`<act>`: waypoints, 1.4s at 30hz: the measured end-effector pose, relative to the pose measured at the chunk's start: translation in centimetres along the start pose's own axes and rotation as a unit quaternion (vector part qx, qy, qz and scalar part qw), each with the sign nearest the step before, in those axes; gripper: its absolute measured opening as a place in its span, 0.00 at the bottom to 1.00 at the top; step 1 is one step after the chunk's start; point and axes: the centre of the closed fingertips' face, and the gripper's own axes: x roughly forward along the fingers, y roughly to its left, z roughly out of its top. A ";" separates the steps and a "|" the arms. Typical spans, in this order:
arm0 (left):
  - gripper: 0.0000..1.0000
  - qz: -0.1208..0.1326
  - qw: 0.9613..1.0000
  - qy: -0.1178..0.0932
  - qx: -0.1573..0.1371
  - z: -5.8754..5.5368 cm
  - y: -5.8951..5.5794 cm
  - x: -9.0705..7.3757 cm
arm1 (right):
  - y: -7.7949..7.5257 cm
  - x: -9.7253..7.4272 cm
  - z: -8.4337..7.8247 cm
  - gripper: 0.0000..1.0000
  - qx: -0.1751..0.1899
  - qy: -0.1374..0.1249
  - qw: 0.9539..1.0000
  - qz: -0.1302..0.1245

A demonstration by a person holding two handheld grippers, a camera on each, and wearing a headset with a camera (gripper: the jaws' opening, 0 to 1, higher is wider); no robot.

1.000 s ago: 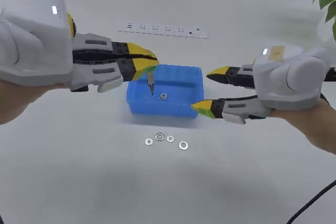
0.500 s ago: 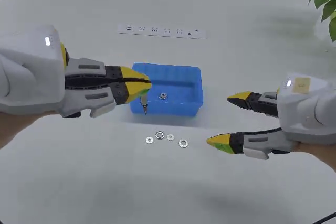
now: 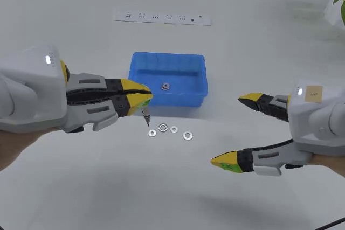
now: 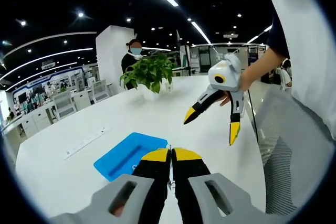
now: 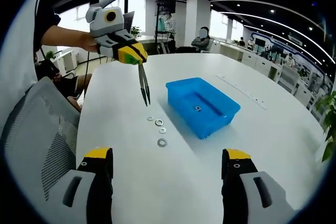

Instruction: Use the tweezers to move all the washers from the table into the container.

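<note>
Tweezers [image 3: 146, 116] moved past container [image 3: 168, 79] edge, beside washers [image 3: 163, 128]

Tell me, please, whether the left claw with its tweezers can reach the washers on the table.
Probably yes: the tweezers, tips down in the left claw, hang close beside the washers, with nothing between them.

Blue container [image 3: 183, 99], silver washers [image 3: 187, 135], white table [image 3: 135, 187]

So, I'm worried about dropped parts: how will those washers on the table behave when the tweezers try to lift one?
The four washers lie flat, thin and shiny on the smooth table, so they will probably slide away rather than lift. They look light, and the tweezers end in fine tips with little contact, so one could slip out.
</note>
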 end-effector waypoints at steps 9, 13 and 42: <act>0.05 -0.010 1.000 0.004 -0.003 -1.3 -0.8 0.4 | 1.3 0.7 -0.7 0.91 0.005 -0.001 1.000 0.015; 0.05 -0.010 1.000 0.002 -0.002 -1.6 -1.0 0.6 | 2.0 1.3 -0.9 0.93 0.010 -0.001 1.000 0.027; 0.05 -0.017 1.000 0.009 -0.006 -2.9 -1.0 1.0 | 3.6 2.2 -1.4 0.85 0.052 -0.010 0.997 0.047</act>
